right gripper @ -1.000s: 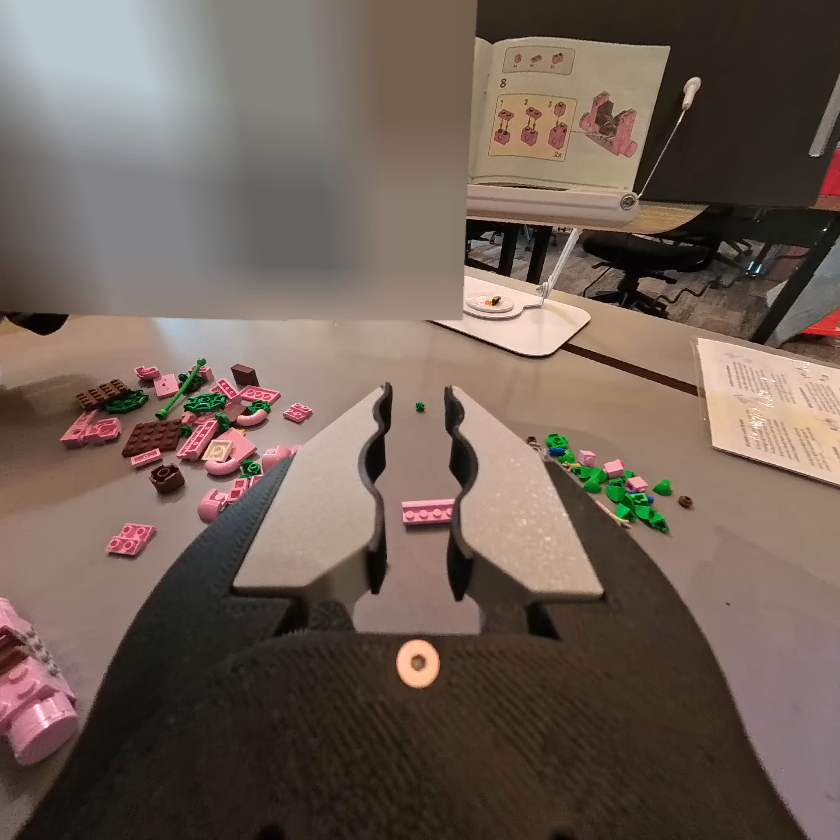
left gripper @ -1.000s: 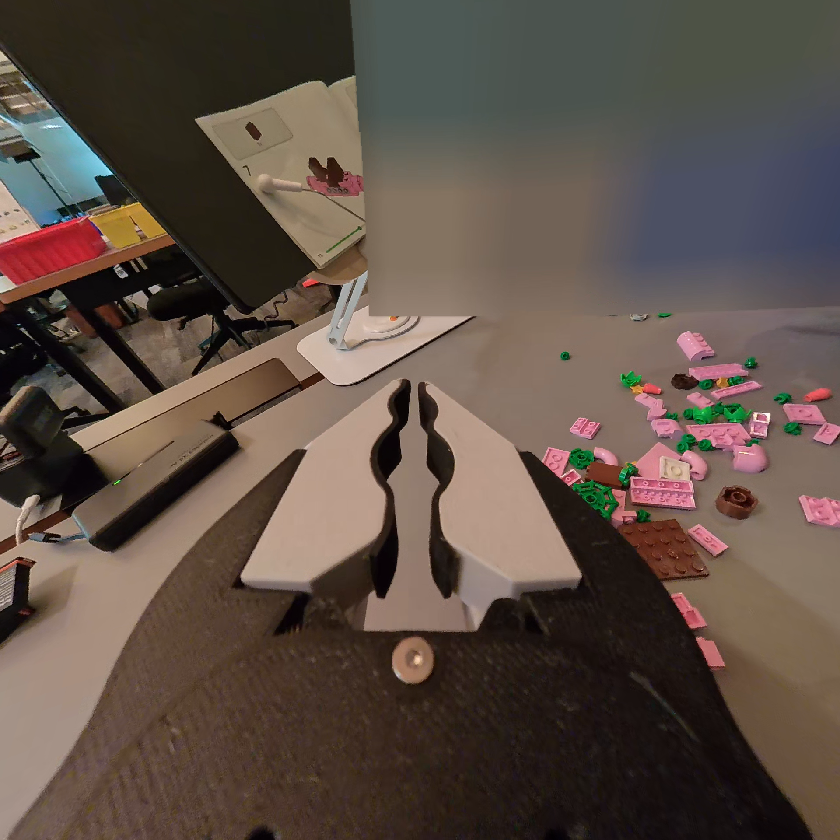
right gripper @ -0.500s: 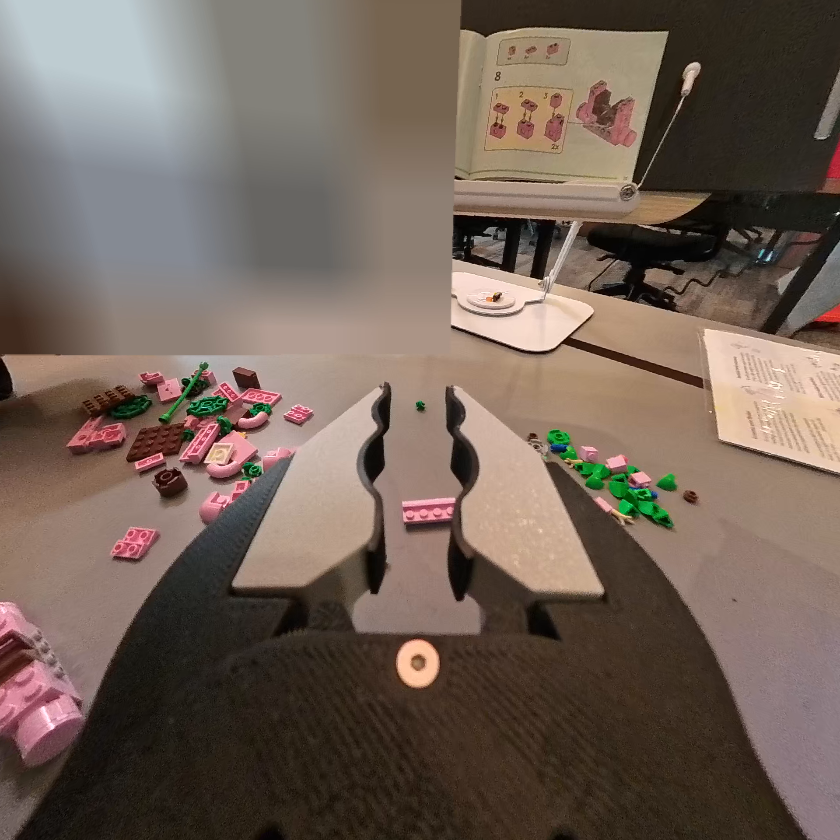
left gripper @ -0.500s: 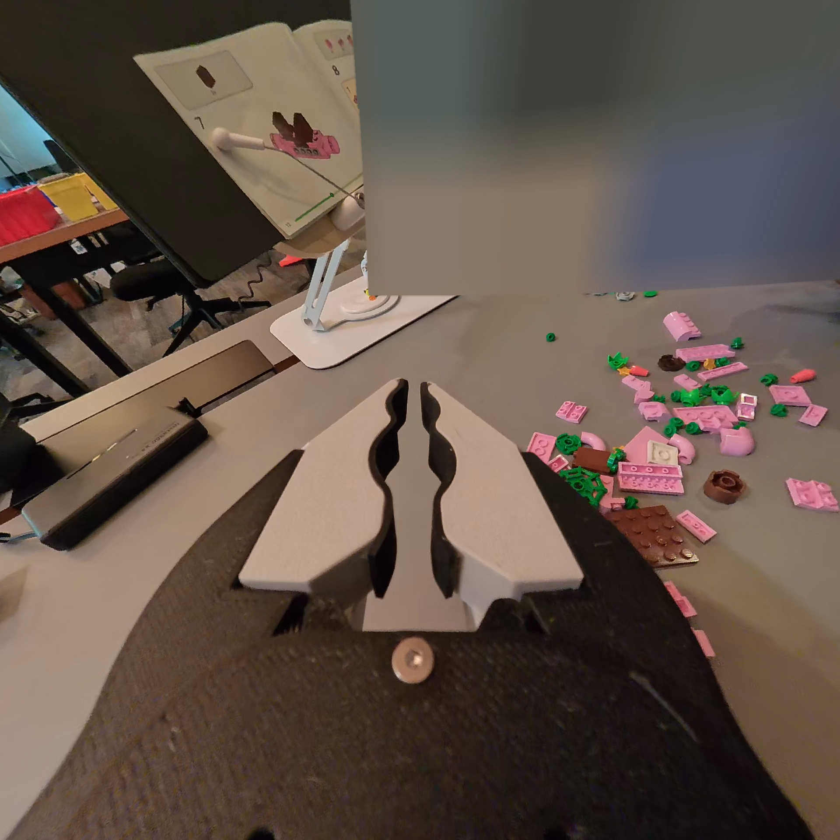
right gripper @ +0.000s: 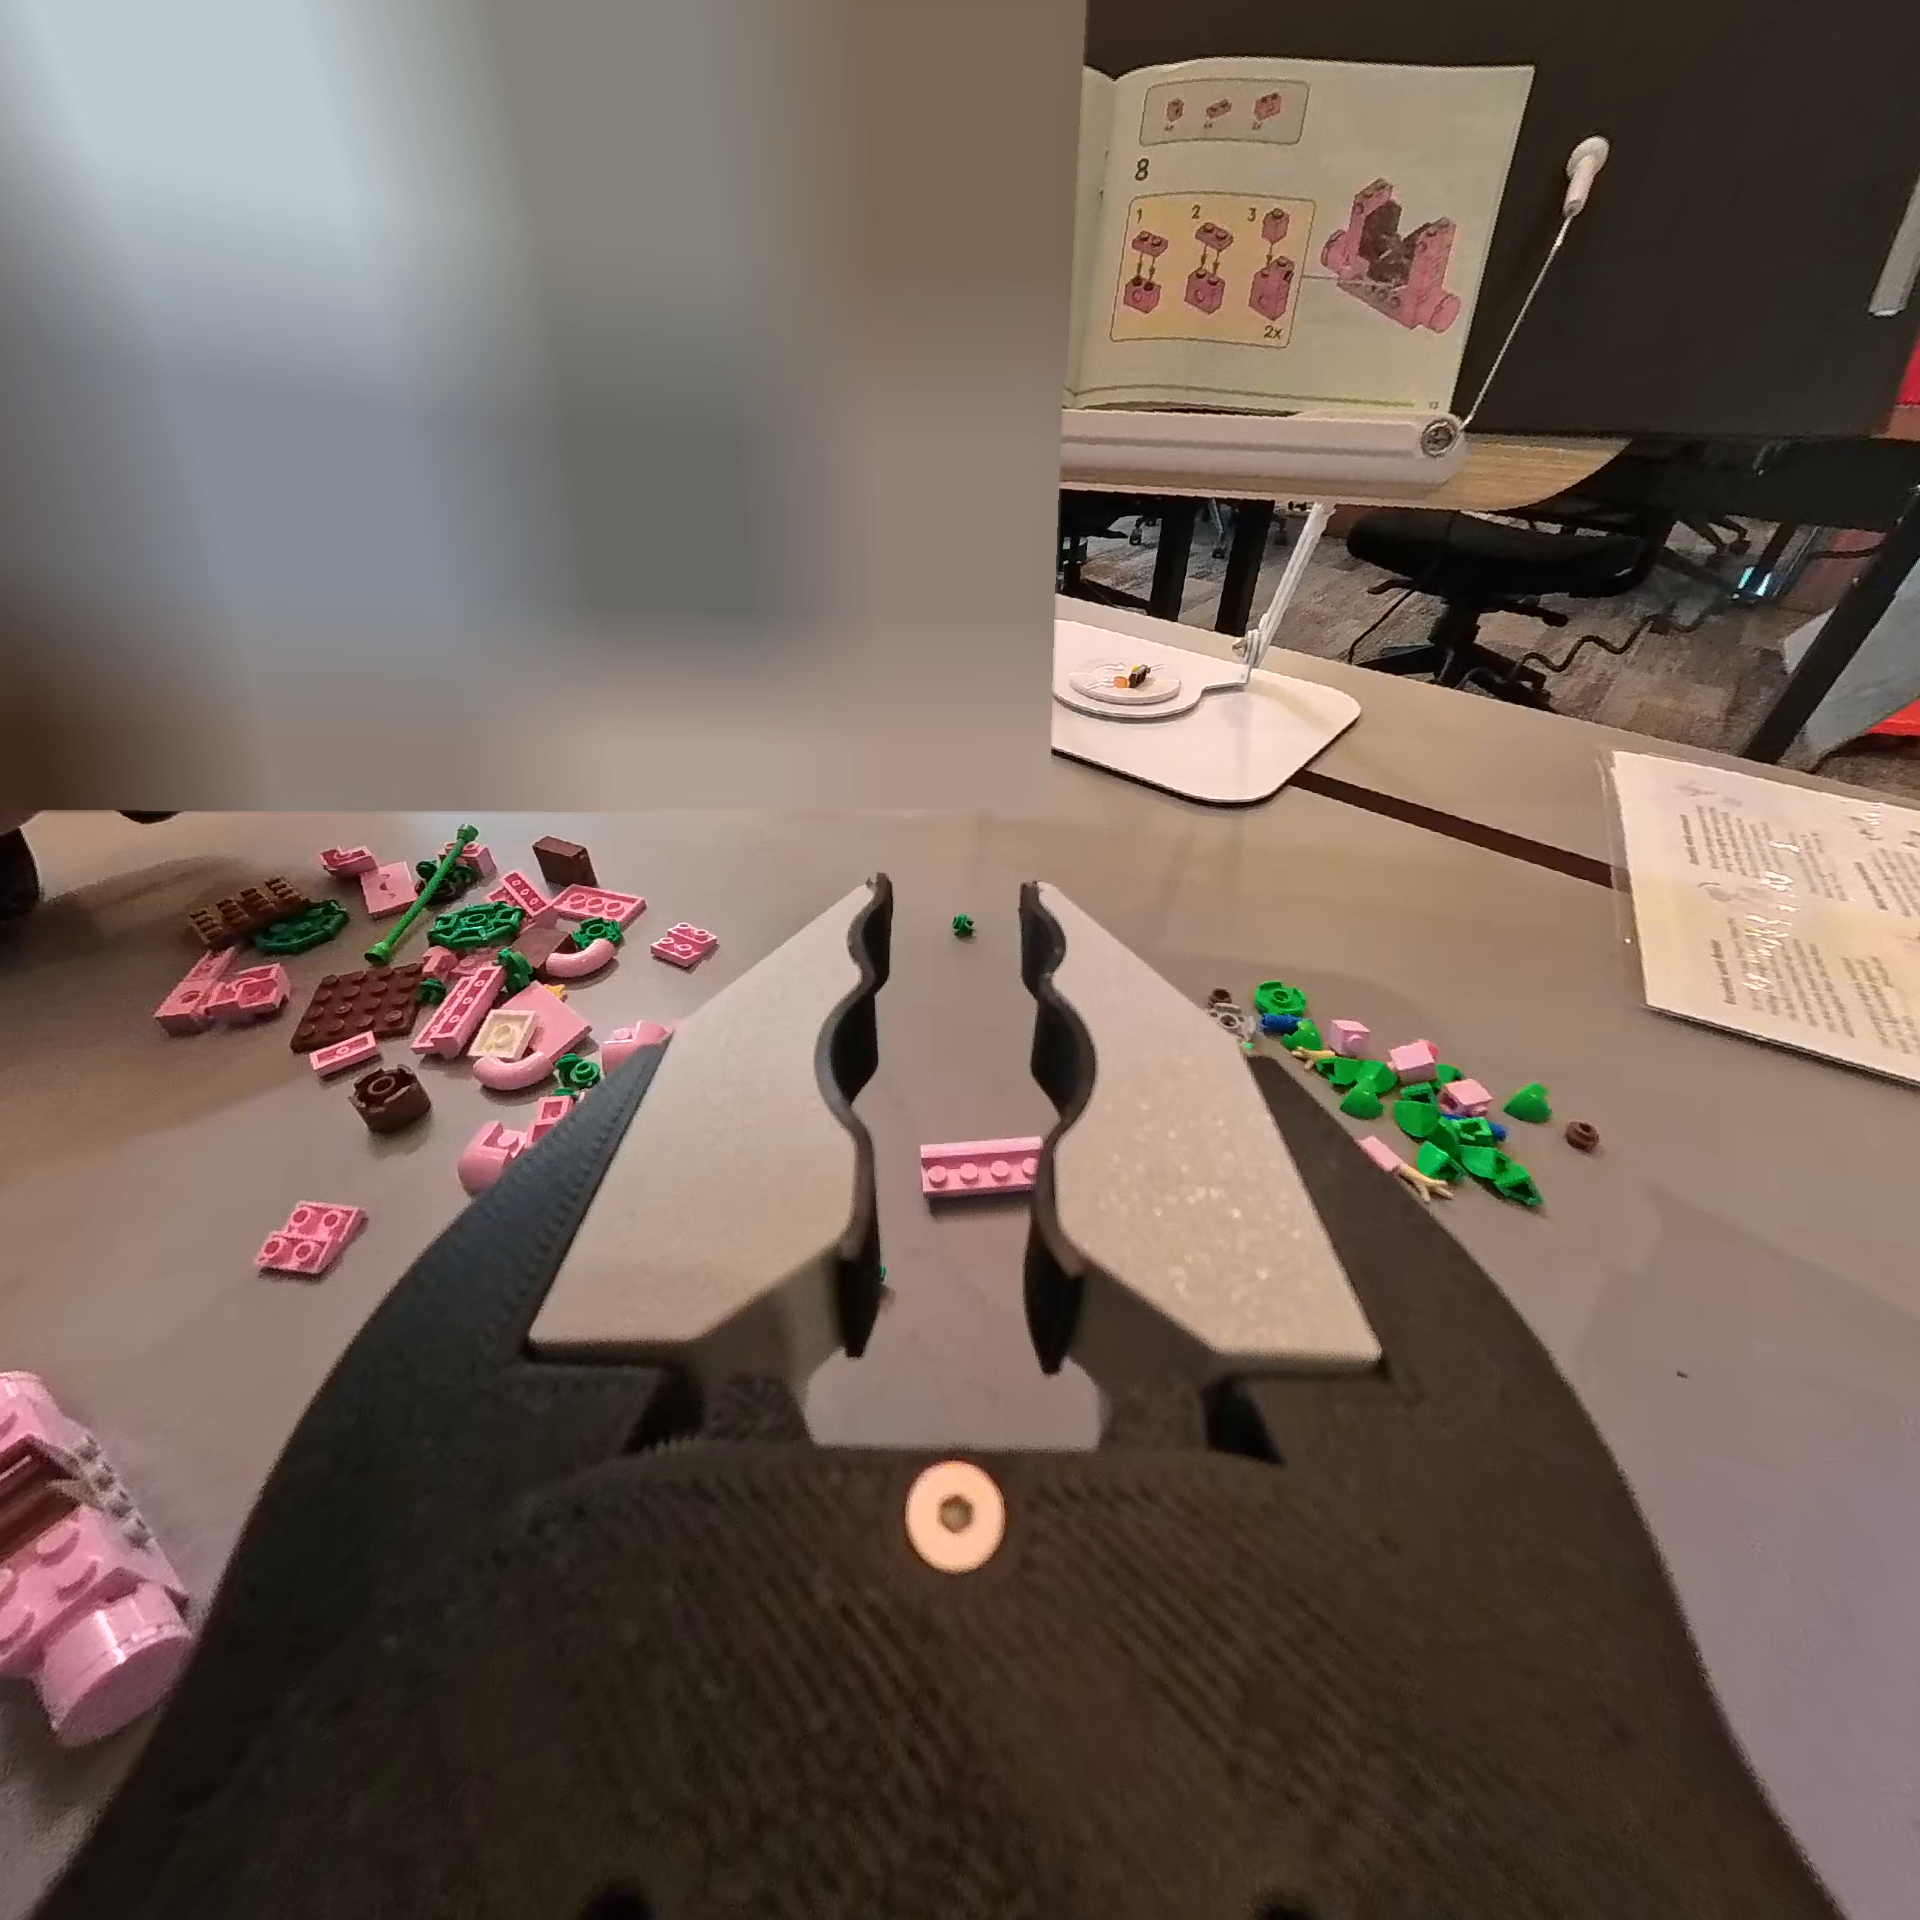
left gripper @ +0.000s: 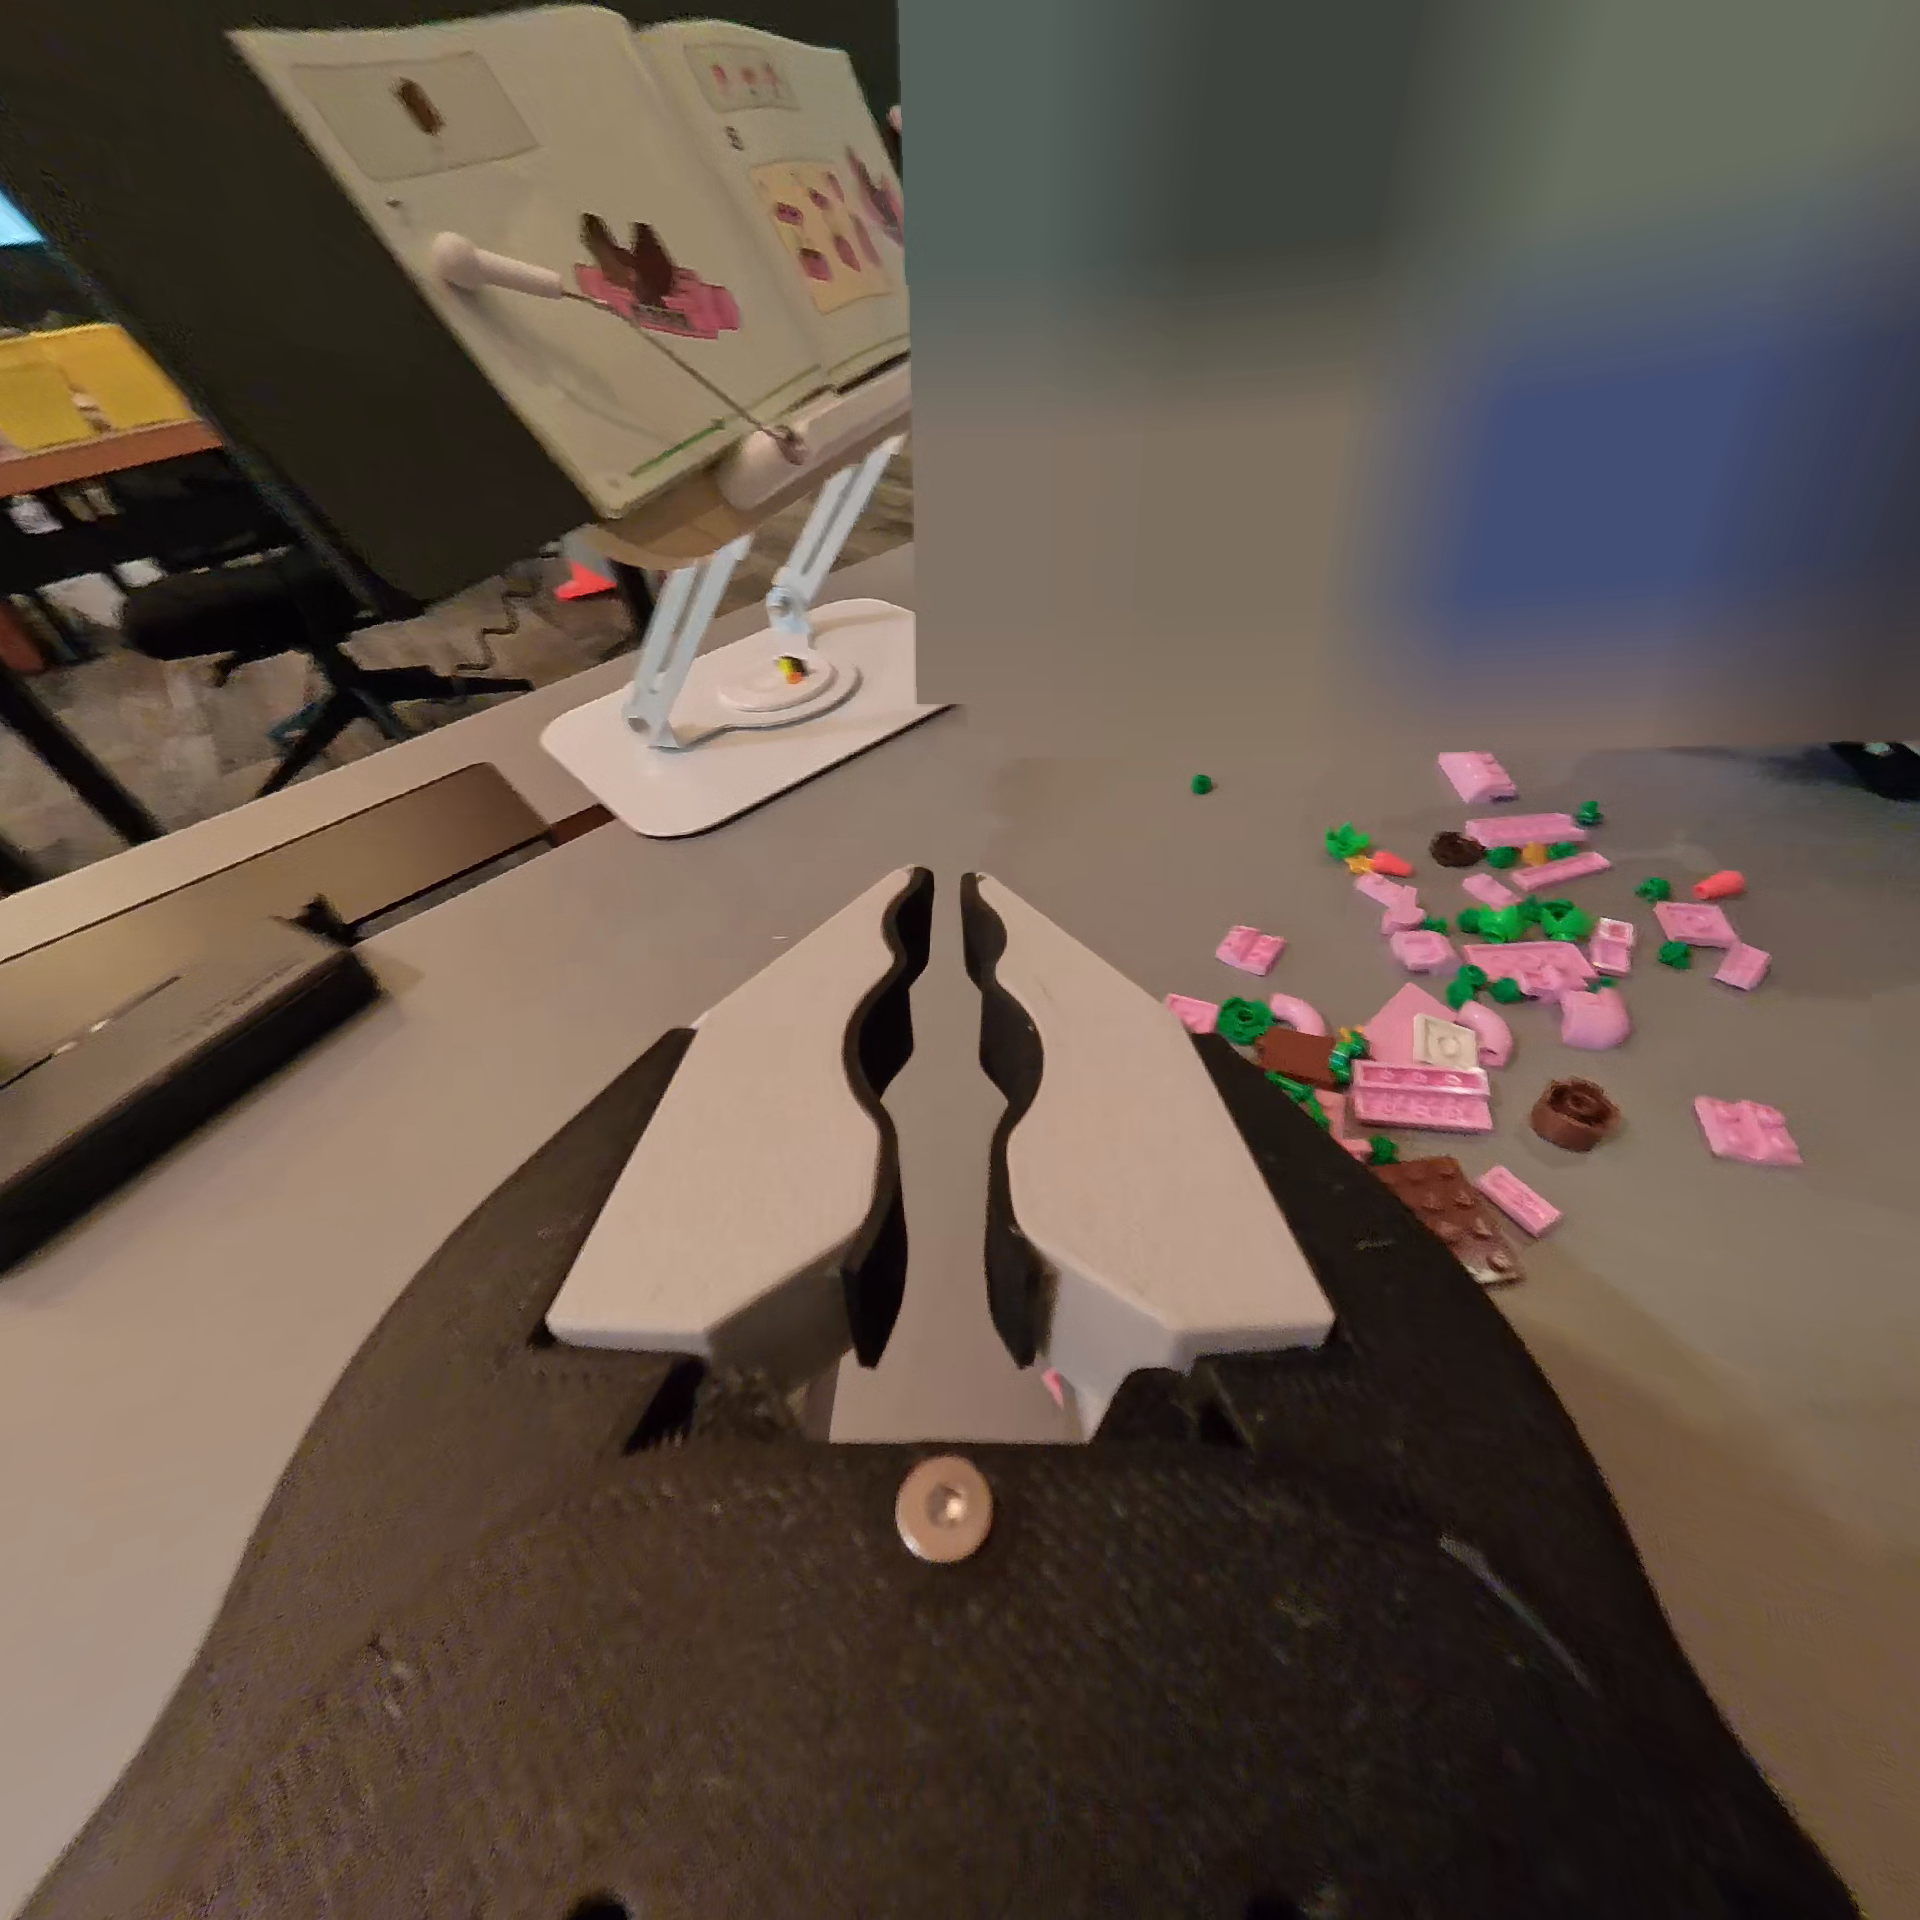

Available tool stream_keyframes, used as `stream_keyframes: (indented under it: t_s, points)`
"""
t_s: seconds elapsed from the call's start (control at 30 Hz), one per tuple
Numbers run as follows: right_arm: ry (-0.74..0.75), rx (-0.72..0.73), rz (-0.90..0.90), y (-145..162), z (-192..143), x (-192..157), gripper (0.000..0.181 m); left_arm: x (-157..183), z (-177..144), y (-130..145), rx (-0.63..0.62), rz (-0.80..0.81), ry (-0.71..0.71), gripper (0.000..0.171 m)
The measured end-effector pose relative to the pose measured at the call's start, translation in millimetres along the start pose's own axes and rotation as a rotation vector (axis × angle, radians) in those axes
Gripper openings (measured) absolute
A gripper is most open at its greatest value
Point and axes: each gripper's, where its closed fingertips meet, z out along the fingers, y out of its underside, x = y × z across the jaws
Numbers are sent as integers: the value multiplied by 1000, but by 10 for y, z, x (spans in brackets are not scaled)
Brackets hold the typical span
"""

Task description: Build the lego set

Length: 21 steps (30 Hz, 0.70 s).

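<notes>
Loose pink, green and brown lego pieces lie on the grey table to the right of my left gripper, whose fingers stand almost together with nothing between them. In the right wrist view the same pile lies to the left. My right gripper is open above the table. A pink plate lies on the table in the gap between its fingers. A partly built pink model sits at the lower left. A small pile of green and pink pieces lies to the right.
An open instruction booklet rests on a white stand at the table's back edge. A black flat device lies at the left. A printed sheet lies at the right. A large blurred patch covers the area behind the table. About 25 cm separates my left fingertips from my right. My right gripper's tips are some 15 cm from the partly built pink model.
The left wrist view has swung so the booklet stand is nearer and larger and the black device has slid toward the left edge. The right gripper has hardly moved.
</notes>
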Motion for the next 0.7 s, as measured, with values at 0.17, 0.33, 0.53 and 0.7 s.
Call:
stream_keyframes:
  t_s: [0.17, 0.33, 0.53, 0.7]
  points:
    - [0, 0, -6, 1, 2, -7, 23, 573, 182, 316, -198, 2, 281, 14]
    - [1, -3, -33, 5, 4, -35, 24, 917, 320, 671, -417, 83, 338, 23]
    - [-3, -9, -12, 11, 1, -63, 24, 929, 396, 848, -538, 115, 252, 30]
    - [-8, 0, 33, -13, -11, -54, 24, 946, 382, 861, -552, 66, 287, 25]
